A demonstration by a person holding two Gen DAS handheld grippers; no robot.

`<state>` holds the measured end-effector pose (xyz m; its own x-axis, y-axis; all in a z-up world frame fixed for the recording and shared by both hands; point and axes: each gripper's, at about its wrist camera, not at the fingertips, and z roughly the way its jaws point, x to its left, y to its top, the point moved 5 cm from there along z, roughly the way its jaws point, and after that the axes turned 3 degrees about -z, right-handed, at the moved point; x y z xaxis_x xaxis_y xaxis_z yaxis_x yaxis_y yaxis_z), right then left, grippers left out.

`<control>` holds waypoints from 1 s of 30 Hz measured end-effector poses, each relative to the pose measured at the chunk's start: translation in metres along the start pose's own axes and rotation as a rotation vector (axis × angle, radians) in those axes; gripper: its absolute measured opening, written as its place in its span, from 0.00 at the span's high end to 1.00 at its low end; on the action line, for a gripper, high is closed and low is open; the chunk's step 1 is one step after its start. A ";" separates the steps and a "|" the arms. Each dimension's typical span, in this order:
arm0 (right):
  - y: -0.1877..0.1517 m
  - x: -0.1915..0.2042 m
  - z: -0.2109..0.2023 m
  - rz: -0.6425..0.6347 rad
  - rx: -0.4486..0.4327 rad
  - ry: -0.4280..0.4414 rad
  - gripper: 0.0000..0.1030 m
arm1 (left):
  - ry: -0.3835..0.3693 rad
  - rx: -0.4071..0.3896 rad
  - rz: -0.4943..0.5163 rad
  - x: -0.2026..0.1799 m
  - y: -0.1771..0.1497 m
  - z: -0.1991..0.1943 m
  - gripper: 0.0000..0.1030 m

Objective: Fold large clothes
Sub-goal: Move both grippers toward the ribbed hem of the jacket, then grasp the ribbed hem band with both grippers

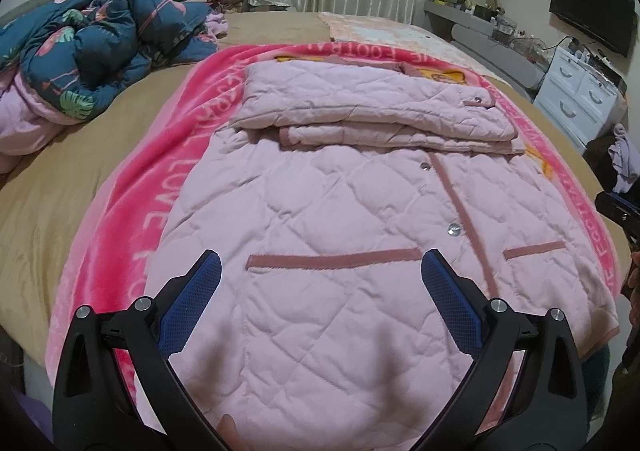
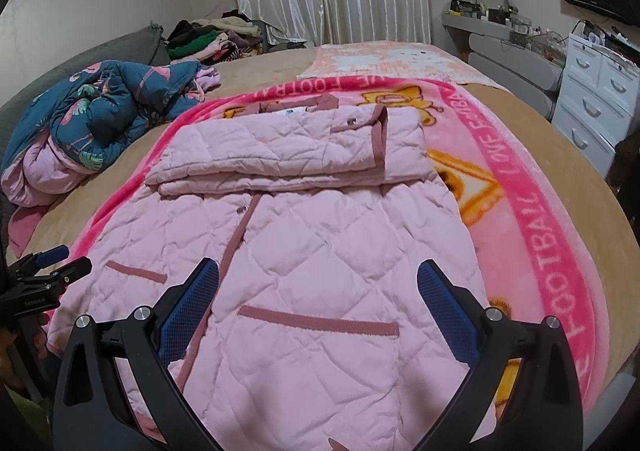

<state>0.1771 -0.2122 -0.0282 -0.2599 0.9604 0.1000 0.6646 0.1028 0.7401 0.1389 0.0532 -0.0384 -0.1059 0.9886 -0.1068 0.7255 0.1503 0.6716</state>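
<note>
Bed (image 1: 60,187), pink blanket (image 1: 168,187), quilted coat (image 1: 320,219) seemingly half-folded, left tool (image 1: 320,271) and right tool (image 2: 318,277) released

Cloth and plastic surfaces
Quilted matt jacket (image 1: 320,291); plushy fleece blanket (image 2: 552,251); gripper fingers (image 1: 448,291) with textured blue pads, matt black plastic frames.

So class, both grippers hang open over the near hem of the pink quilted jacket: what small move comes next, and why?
Probably lower both and pinch the hem. The left gripper and right gripper are open and empty above the pink quilted jacket, whose far part already lies folded across; the near half remains flat.
</note>
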 end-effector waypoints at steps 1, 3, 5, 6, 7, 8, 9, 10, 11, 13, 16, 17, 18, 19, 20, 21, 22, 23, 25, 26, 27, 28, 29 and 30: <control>-0.002 -0.001 0.001 0.000 0.004 -0.001 0.04 | 0.005 0.002 0.000 0.002 -0.002 0.001 0.09; -0.005 -0.004 0.003 0.000 0.013 -0.006 0.04 | 0.013 0.010 -0.001 0.006 -0.006 0.003 0.09; -0.009 -0.007 0.003 0.003 0.021 -0.005 0.04 | 0.023 0.019 -0.005 0.011 -0.010 0.006 0.09; -0.010 -0.008 0.004 0.004 0.024 -0.005 0.04 | 0.026 0.023 -0.008 0.013 -0.011 0.007 0.09; -0.012 -0.009 0.004 0.006 0.026 -0.005 0.04 | 0.030 0.028 -0.011 0.016 -0.014 0.008 0.09; -0.013 -0.011 0.004 0.011 0.029 -0.003 0.04 | 0.033 0.031 -0.014 0.018 -0.015 0.009 0.09; -0.014 -0.012 0.004 0.015 0.031 -0.002 0.04 | 0.037 0.035 -0.015 0.021 -0.017 0.010 0.09; -0.016 -0.013 0.004 0.019 0.032 -0.002 0.04 | 0.044 0.037 -0.016 0.024 -0.019 0.010 0.09; -0.017 -0.014 0.004 0.020 0.033 -0.003 0.04 | 0.049 0.039 -0.016 0.026 -0.021 0.011 0.09; -0.019 -0.016 0.003 0.021 0.037 -0.007 0.04 | 0.063 0.039 -0.015 0.032 -0.024 0.011 0.09; -0.023 -0.018 0.003 0.013 0.044 -0.010 0.04 | 0.083 0.046 -0.016 0.040 -0.030 0.012 0.09; -0.024 -0.019 0.004 0.010 0.047 -0.010 0.04 | 0.088 0.051 -0.023 0.044 -0.032 0.012 0.09; -0.026 -0.020 0.004 0.009 0.050 -0.012 0.04 | 0.092 0.054 -0.028 0.047 -0.033 0.012 0.09; -0.028 -0.022 0.005 0.011 0.055 -0.016 0.04 | 0.097 0.057 -0.031 0.050 -0.035 0.013 0.09; -0.030 -0.024 0.006 0.013 0.059 -0.019 0.04 | 0.103 0.059 -0.034 0.053 -0.036 0.013 0.09; -0.032 -0.025 0.006 0.016 0.063 -0.022 0.04 | 0.108 0.061 -0.041 0.057 -0.037 0.013 0.09; -0.034 -0.027 0.007 0.018 0.069 -0.023 0.04 | 0.110 0.063 -0.047 0.061 -0.039 0.013 0.09; -0.035 -0.029 0.008 0.018 0.073 -0.025 0.04 | 0.114 0.066 -0.053 0.065 -0.040 0.013 0.09; -0.039 -0.032 0.008 0.017 0.080 -0.033 0.04 | 0.121 0.074 -0.059 0.070 -0.043 0.014 0.09; -0.041 -0.034 0.008 0.018 0.083 -0.036 0.04 | 0.124 0.077 -0.062 0.073 -0.045 0.015 0.09; -0.043 -0.037 0.008 0.020 0.086 -0.040 0.04 | 0.129 0.084 -0.065 0.076 -0.047 0.016 0.09; -0.044 -0.039 0.007 0.021 0.088 -0.044 0.04 | 0.134 0.092 -0.068 0.080 -0.050 0.016 0.09; -0.045 -0.040 0.007 0.023 0.089 -0.045 0.04 | 0.137 0.099 -0.072 0.084 -0.053 0.017 0.09; -0.046 -0.042 0.007 0.027 0.092 -0.047 0.04 | 0.137 0.105 -0.077 0.086 -0.055 0.018 0.09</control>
<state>0.1624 -0.2560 -0.0714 -0.2099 0.9739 0.0863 0.7329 0.0983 0.6732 0.1022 0.1303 -0.0976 -0.2499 0.9670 -0.0494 0.7782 0.2310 0.5840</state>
